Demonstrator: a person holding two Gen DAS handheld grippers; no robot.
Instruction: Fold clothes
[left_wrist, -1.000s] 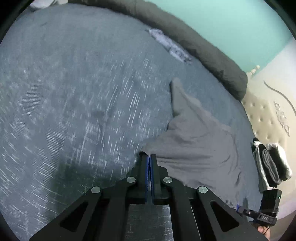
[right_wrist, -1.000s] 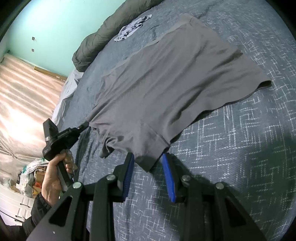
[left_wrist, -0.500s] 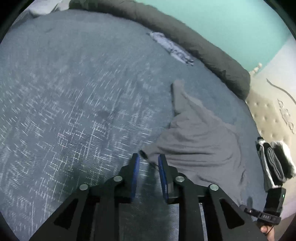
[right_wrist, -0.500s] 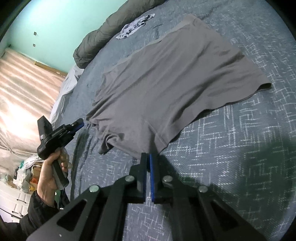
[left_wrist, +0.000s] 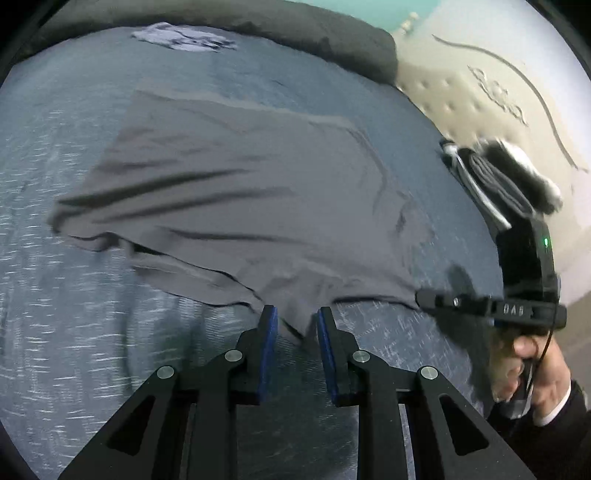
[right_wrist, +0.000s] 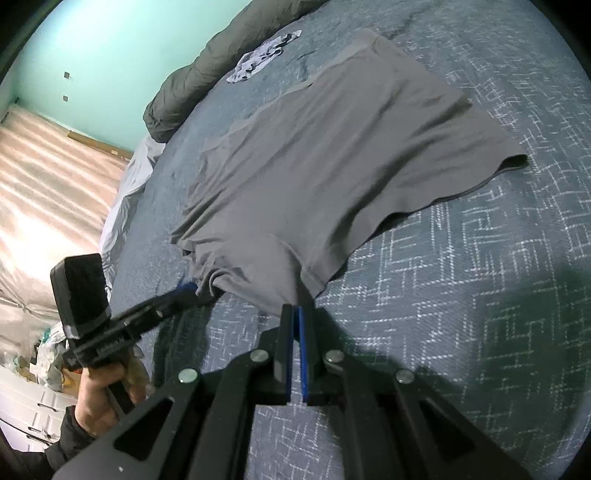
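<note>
A grey T-shirt (left_wrist: 258, 192) lies spread flat on the blue patterned bedspread (left_wrist: 74, 314). In the left wrist view my left gripper (left_wrist: 295, 326) stands slightly open at the shirt's near edge. A small point of cloth hangs between its blue pads, and they do not press on it. In the right wrist view my right gripper (right_wrist: 295, 314) is shut on the near edge of the T-shirt (right_wrist: 351, 147). The left gripper (right_wrist: 186, 290), held by a hand, has its tip at the shirt's bunched corner. The right gripper (left_wrist: 421, 297) shows at the shirt's other near corner.
A dark rolled duvet (left_wrist: 295, 33) runs along the bed's far side, with a patterned white garment (left_wrist: 184, 37) in front of it. A stack of folded clothes (left_wrist: 498, 177) sits by the beige tufted headboard (left_wrist: 480, 92). The bed's edge and the floor (right_wrist: 48, 177) lie left.
My left gripper let go of the shirt's corner, opened a little and swung along the near edge towards the right gripper. My right gripper shut on the shirt's edge and stayed in place.
</note>
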